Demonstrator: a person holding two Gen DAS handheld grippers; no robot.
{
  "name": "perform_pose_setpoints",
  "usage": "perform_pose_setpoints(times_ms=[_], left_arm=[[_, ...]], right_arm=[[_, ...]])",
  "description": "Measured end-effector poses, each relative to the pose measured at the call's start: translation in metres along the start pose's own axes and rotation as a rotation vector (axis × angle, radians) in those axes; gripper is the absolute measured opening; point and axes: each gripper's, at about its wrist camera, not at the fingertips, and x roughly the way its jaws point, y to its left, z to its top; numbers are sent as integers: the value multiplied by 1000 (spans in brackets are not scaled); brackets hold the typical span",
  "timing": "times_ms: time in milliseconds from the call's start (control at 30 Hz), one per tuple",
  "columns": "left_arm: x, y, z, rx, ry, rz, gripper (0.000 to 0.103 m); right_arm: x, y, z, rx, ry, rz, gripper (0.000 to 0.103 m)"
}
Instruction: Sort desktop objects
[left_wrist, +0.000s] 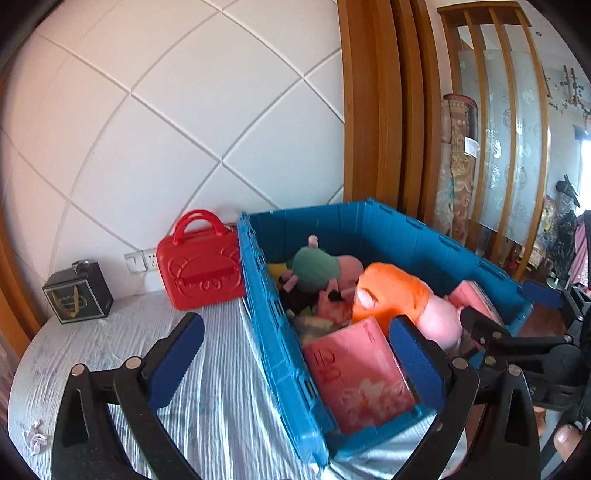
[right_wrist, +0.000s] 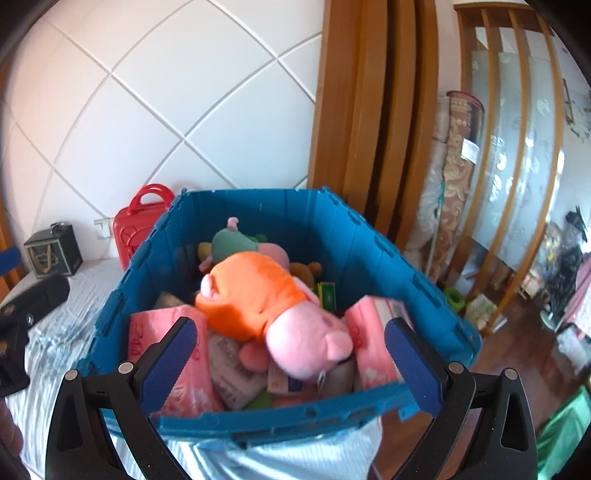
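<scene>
Right hand-held gripper (right_wrist: 288, 354) agape, empty, pig plush (right_wrist: 280, 310) beyond in crate (right_wrist: 258, 421)

both wrist cameras are looking forward and slightly down, close over the blue crate (left_wrist: 280, 332) (right_wrist: 258, 421); the left is sitting at its nine o'clock side, sharing the pink plush pig (left_wrist: 436, 317) (right_wrist: 306, 343).

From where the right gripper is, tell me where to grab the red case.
Take the red case by its arched handle, coming from above. It stands upright behind the blue crate, body partly hidden, handle clear on top. The right gripper is open and empty.
</scene>
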Motion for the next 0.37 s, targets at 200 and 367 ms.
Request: perform_pose_setpoints(times_ms=[200, 367], left_arm=[[-5, 12, -10, -13, 20, -22, 102], [-8, 14, -12, -8, 12, -39, 102]], right_arm=[[-7, 2, -8, 32, 13, -26, 103], [-12, 3, -10, 41, 17, -42, 103]])
